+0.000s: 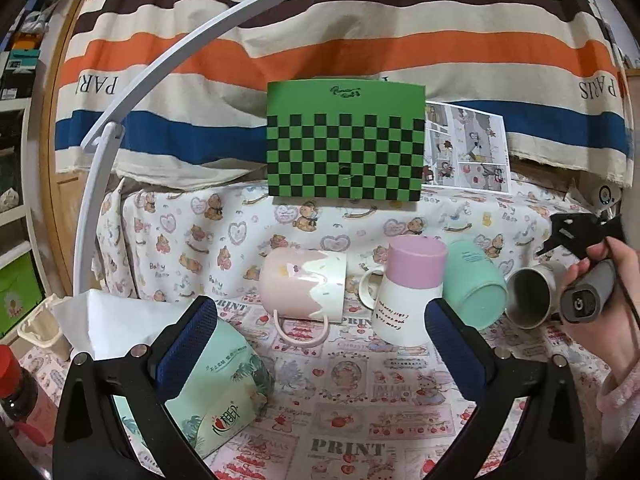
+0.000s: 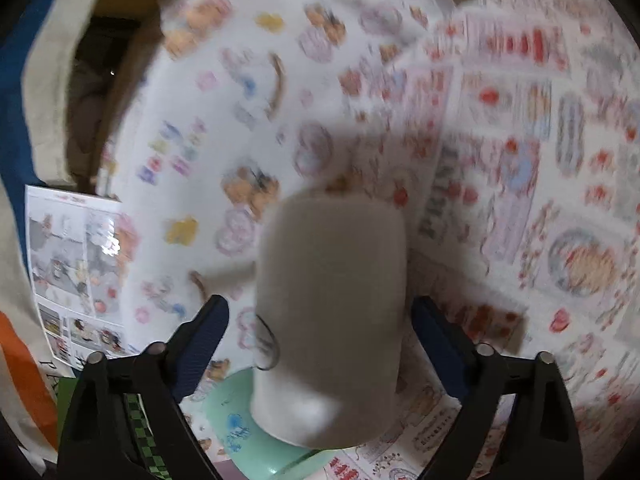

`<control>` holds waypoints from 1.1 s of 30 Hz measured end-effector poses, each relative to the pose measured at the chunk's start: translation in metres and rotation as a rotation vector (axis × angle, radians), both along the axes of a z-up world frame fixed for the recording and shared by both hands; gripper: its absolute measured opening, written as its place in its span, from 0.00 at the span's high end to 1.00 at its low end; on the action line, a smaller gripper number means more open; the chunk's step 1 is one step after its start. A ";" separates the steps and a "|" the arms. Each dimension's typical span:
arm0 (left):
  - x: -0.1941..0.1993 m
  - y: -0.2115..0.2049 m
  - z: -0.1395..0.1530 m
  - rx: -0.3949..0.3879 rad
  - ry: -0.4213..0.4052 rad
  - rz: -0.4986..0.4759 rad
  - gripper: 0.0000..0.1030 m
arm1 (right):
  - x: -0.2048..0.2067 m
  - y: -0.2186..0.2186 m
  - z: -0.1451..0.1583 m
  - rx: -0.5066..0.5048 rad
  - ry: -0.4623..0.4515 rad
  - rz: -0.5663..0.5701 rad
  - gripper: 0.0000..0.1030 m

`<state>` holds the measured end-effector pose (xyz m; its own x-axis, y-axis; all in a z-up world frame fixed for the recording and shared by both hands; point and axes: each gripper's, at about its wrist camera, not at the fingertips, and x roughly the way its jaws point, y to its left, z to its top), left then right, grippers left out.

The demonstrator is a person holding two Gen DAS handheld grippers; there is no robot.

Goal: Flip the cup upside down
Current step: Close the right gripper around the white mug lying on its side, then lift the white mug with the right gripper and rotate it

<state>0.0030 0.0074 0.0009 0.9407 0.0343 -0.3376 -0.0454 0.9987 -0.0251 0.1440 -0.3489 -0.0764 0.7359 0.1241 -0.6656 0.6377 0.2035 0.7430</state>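
A grey cup (image 2: 332, 312) lies between the fingers of my right gripper (image 2: 320, 332), tilted, base toward the camera; the view is blurred and small gaps show at both pads. In the left wrist view the same grey cup (image 1: 530, 296) is at the far right with its dark mouth facing me, beside the hand-held right gripper (image 1: 580, 236). My left gripper (image 1: 320, 332) is open and empty over the printed cloth. A pink cup (image 1: 302, 288) lies on its side, a pink-and-white cup (image 1: 406, 292) stands upside down, and a mint cup (image 1: 474, 284) leans next to it.
A mint tissue pack (image 1: 218, 388) lies under the left finger. A green checkered board (image 1: 346, 140) and a comic sheet (image 1: 466, 148) stand at the back. A white curved lamp arm (image 1: 132, 96) rises at left. A red-capped bottle (image 1: 16, 392) is at lower left.
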 end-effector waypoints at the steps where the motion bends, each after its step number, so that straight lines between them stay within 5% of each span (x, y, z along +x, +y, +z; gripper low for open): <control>1: 0.000 -0.002 0.000 0.011 0.002 -0.010 0.00 | 0.004 0.002 -0.004 0.008 0.014 0.029 0.22; 7: 0.000 -0.004 0.000 0.029 -0.002 -0.028 0.00 | 0.005 -0.001 -0.001 0.009 0.038 0.075 0.22; 10: 0.000 -0.005 0.000 0.030 -0.003 -0.029 0.00 | 0.009 -0.012 0.020 -0.056 0.049 0.189 0.23; 19: 0.000 -0.006 0.001 0.030 0.001 -0.039 0.00 | -0.028 -0.022 0.076 -0.184 -0.084 0.353 0.23; 26: 0.002 -0.005 -0.001 0.034 0.016 -0.016 0.00 | -0.058 0.016 0.090 -0.235 -0.182 0.621 0.23; 33: 0.001 -0.003 0.000 0.050 0.005 -0.004 0.00 | -0.067 0.071 0.071 -0.249 -0.225 0.827 0.23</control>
<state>0.0044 0.0049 0.0007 0.9390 0.0474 -0.3406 -0.0414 0.9988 0.0248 0.0772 -0.2776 -0.0050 0.5917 0.5447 -0.5943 0.0595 0.7056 0.7061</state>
